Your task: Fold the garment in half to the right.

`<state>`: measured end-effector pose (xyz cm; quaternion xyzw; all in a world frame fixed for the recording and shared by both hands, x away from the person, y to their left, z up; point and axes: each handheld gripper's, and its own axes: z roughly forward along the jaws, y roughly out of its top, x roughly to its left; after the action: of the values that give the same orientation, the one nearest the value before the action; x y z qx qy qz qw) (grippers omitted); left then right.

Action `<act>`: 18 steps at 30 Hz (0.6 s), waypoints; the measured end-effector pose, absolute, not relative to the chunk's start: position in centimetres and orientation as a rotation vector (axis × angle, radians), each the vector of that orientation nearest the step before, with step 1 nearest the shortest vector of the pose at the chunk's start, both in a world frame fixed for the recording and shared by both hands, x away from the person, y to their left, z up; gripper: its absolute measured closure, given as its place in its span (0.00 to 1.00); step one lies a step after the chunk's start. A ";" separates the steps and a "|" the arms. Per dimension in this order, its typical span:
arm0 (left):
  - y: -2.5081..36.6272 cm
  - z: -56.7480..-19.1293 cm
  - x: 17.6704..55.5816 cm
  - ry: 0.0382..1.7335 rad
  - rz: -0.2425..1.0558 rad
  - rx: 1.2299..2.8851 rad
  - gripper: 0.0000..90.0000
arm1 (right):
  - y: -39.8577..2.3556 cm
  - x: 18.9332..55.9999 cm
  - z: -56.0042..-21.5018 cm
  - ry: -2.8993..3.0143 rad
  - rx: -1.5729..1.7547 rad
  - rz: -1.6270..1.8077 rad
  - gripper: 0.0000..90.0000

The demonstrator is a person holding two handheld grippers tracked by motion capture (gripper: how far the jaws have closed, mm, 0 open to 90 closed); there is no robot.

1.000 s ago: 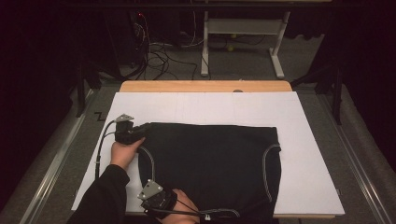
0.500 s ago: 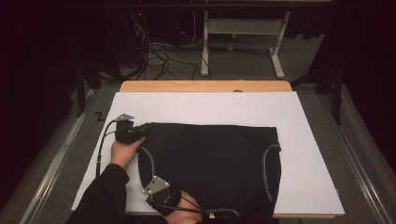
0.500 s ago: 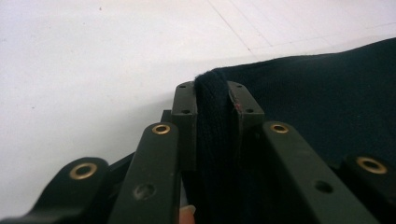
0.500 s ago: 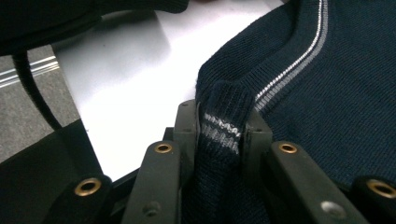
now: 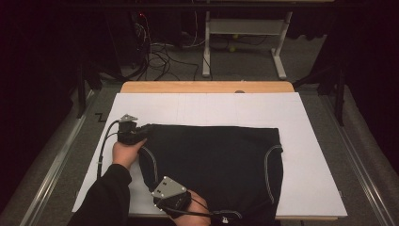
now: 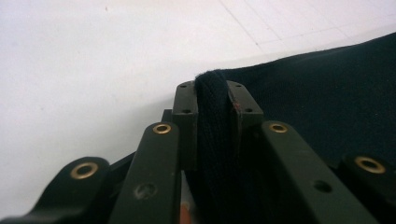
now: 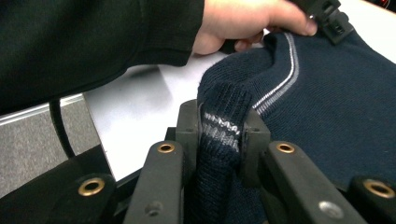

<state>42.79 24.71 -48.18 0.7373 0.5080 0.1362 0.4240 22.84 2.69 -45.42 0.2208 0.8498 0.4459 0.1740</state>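
From above I see the dark sweater (image 5: 211,165) flat on the white bench (image 5: 310,141). My left tongs (image 5: 141,134) pinch its far-left corner; their own view shows a fold clamped tight. My right tongs (image 7: 219,126) have just closed on the ribbed, grey-striped edge at the near-left; that close view reveals navy knit.

A white sheet (image 5: 301,155) is spread over the tabletop (image 5: 207,87), whose wooden far edge is left bare. Beyond it, cables (image 5: 155,52) are tangled on the grey floor (image 5: 244,66) beside a white frame (image 5: 244,28).
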 end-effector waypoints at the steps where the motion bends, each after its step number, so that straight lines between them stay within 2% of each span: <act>1: 24.7 -48.1 42.7 1.279 0.343 1.841 0.81 | 2.5 22.9 -45.4 2.409 0.626 1.277 0.84; 18: 23.2 -44.0 42.1 1.337 0.378 1.728 0.82 | 0.4 23.1 -42.3 2.367 0.615 1.386 0.84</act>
<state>42.11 23.24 -44.00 0.6975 0.5396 0.1526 0.4461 23.09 0.41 -42.32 0.2160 0.8305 0.4863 0.1644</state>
